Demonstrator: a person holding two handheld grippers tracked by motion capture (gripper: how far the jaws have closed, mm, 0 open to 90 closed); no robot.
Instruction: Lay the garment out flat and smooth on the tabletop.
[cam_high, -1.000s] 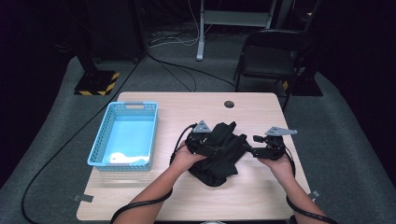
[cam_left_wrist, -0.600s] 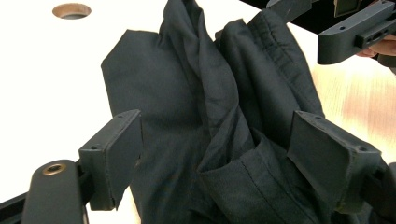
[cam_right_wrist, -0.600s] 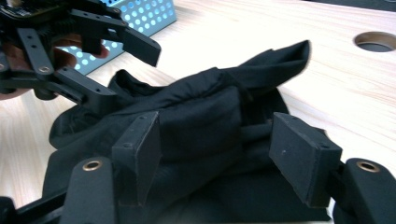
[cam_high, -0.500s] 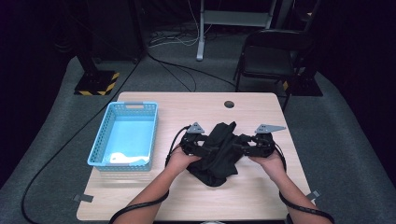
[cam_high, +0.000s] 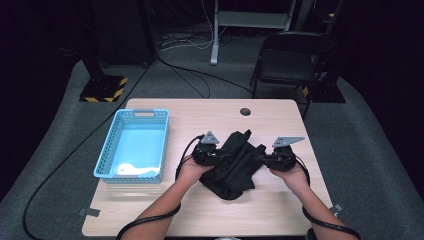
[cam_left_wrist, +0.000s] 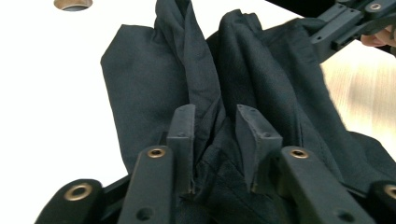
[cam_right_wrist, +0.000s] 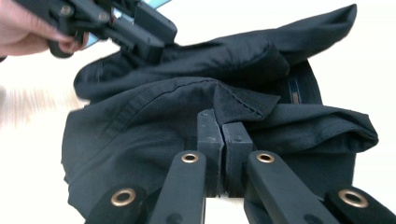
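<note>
A black garment (cam_high: 235, 167) lies crumpled at the middle of the wooden table (cam_high: 280, 210). My left gripper (cam_high: 219, 157) is at the garment's left edge. In the left gripper view its jaws (cam_left_wrist: 215, 112) stand apart, open, with a raised fold of the black cloth (cam_left_wrist: 196, 70) between them. My right gripper (cam_high: 261, 159) is at the garment's right edge. Seen in the right gripper view, it (cam_right_wrist: 222, 116) is shut on a peaked bit of the hem (cam_right_wrist: 233, 100). Each gripper camera also catches the other gripper at the garment's far side.
A light blue plastic basket (cam_high: 107, 160) stands on the table's left part, with something white at its near end. A round cable hole (cam_high: 245, 111) is at the table's far edge. A dark chair (cam_high: 290, 60) stands behind the table on the right.
Both hands have drawn inward toward each other. The right gripper has moved left to the garment's edge, and the garment is bunched narrower between the two grippers.
</note>
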